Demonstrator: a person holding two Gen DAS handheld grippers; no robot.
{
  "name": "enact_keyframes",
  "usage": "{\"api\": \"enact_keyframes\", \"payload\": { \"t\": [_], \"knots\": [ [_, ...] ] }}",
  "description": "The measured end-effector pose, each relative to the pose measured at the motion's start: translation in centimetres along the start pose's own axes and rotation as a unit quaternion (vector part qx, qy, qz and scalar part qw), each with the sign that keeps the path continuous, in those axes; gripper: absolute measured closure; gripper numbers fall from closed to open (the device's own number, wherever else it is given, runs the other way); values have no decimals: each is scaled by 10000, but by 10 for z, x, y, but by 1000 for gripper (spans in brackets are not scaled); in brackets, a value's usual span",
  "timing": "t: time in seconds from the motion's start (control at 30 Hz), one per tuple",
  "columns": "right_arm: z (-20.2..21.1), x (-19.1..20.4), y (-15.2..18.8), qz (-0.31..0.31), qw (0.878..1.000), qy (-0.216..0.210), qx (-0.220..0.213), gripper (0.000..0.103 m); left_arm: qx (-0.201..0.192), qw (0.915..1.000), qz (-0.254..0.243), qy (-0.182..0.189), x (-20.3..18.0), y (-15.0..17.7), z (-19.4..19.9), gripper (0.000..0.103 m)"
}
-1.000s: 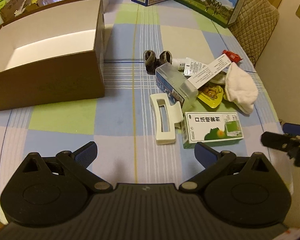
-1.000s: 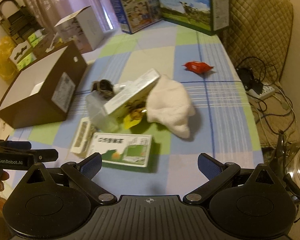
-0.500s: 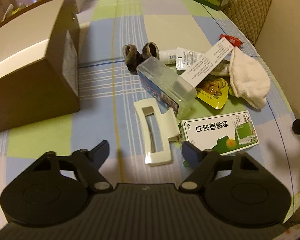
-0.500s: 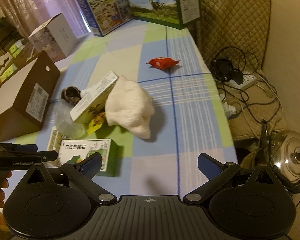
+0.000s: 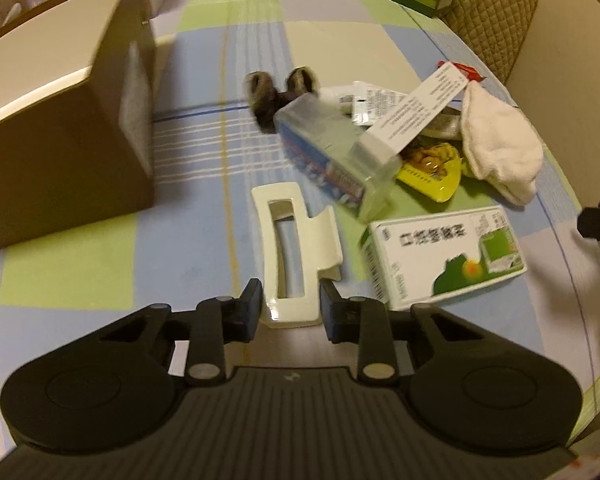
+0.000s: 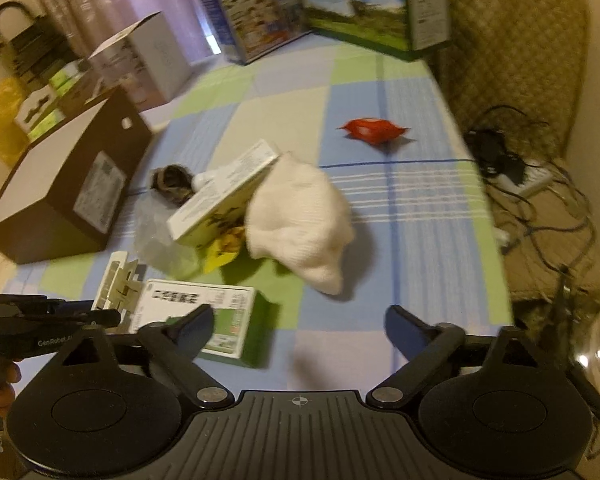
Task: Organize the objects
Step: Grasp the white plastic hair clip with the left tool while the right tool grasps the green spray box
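Brown box (image 5: pixel 60 152) blocks left (tablecloth (image 5: pixel 204 220) between lies bare)

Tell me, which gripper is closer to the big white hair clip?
Left. The left gripper has the white hair clip between its closing jaws. The right gripper hangs off to the side, beyond the green and white box.

Left hand-held gripper (image 5: pixel 290 306) jaws closing; right hand-held gripper (image 6: pixel 300 326) closing, wide.
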State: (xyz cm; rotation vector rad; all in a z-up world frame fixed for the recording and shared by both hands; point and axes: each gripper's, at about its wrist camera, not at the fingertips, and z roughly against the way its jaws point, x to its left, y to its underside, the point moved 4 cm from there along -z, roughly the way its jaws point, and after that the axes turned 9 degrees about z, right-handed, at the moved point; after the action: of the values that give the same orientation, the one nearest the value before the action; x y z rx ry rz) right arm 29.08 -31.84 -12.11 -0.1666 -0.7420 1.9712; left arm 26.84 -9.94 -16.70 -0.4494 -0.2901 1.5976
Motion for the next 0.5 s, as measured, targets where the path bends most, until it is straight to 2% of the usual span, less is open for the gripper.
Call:
{"api": "enact_keyframes", "payload": {
  "t": [0.27,0.5],
  "knots": [
    [-30,29,-17,809,9934,-794,-179,28,-2,9970,668,-380,44,28,23,77],
    [-63,48,-19,1296,9835,-1254,-98,29,11,9917,1117,-641,73,51,43,75]
  ]
}}
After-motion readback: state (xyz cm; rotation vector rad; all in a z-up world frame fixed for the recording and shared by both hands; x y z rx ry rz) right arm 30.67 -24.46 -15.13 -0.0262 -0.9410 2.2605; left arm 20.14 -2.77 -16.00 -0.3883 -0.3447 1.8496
